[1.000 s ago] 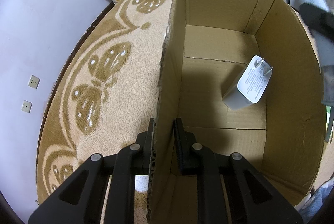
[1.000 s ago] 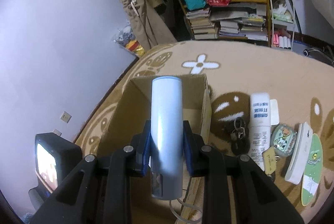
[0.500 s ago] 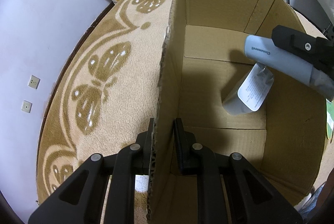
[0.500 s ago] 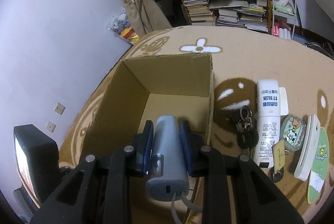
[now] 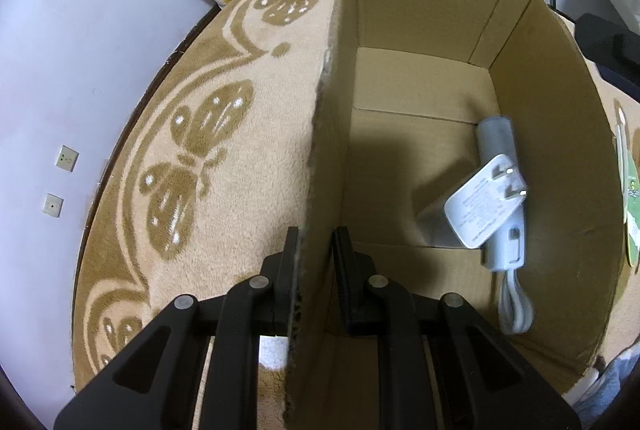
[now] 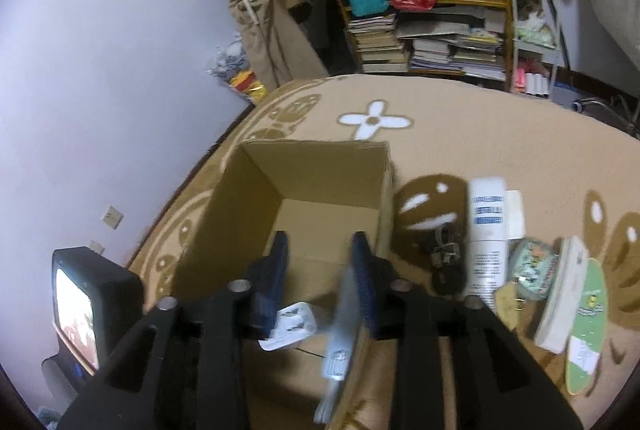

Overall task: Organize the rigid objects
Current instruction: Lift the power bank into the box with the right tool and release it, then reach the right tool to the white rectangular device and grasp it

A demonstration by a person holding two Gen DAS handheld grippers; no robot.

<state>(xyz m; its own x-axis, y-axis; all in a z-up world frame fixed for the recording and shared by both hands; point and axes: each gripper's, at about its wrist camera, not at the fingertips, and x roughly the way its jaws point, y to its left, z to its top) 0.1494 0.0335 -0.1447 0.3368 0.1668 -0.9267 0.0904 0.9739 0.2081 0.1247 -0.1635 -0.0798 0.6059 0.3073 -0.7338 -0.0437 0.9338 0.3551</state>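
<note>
Cardboard box [image 5: 420, 77] holds two things so far: a white plug adapter [image 5: 480, 209] and a grey-blue cylinder [image 5: 498, 145] along its wall. Left gripper [image 5: 314, 250] pinches the box wall; right gripper [image 6: 318, 262] gapes empty. Spray can [image 6: 487, 230], keys [image 6: 444, 262], and tin [image 6: 534, 268] wait on the rug [image 6: 460, 133].

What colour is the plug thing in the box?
White, with metal prongs: the plug, clearest in the left wrist view.
</note>
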